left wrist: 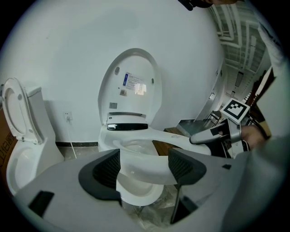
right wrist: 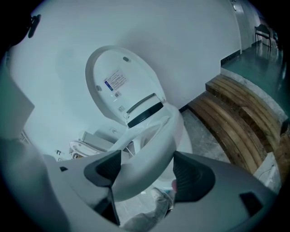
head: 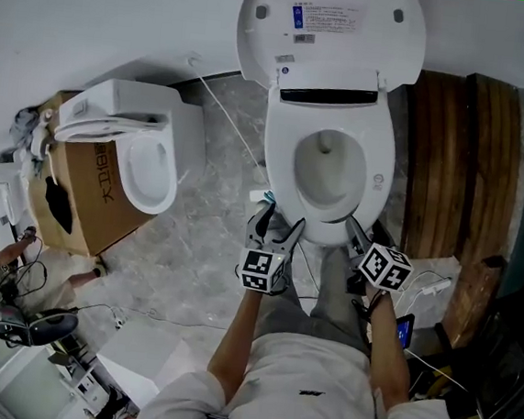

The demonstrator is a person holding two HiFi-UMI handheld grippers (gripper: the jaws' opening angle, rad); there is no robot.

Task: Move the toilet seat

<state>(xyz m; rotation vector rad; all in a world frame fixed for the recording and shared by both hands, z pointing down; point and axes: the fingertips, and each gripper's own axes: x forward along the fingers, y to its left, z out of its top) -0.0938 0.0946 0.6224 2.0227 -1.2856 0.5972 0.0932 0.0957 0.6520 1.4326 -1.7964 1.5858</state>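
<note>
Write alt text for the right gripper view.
The right gripper grips the front rim of a partly raised white plastic toilet seat. Behind it the white oval lid stands open against a plain white wall; brown wooden planks lie to the right.

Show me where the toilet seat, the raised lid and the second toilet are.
toilet seat [head: 280,150], head view, left side of its ring.
raised lid [head: 331,47], head view, its middle.
second toilet [head: 148,167], head view, inside its bowl.
</note>
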